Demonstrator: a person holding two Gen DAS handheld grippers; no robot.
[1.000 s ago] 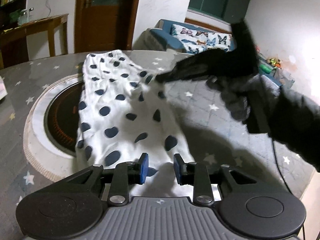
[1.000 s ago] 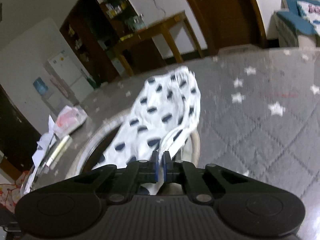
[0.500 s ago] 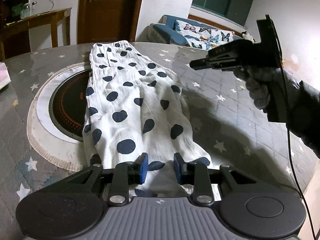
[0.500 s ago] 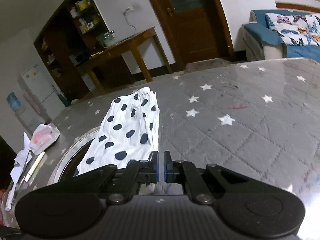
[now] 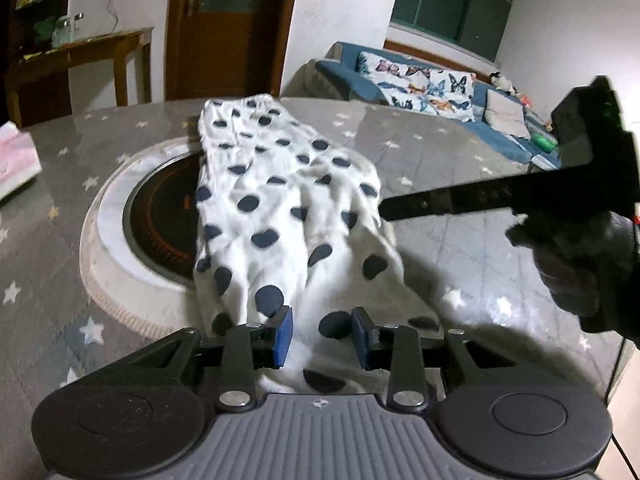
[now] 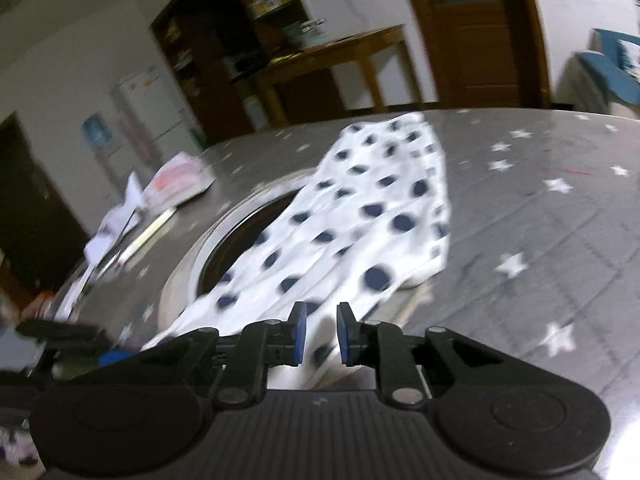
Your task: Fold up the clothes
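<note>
The white garment with dark polka dots (image 5: 280,216) lies stretched from near to far on the grey star-patterned table (image 5: 460,200), its left edge draped over a round recessed burner (image 5: 160,216). The left claw (image 5: 322,336) stands with its jaws apart over the garment's near end, gripping nothing. The right claw (image 6: 321,332), also parted and holding nothing, hovers at the cloth's right side. Far left on the table lie a tissue pack (image 6: 180,180) and crumpled papers (image 6: 116,216); that view is blurred.
</note>
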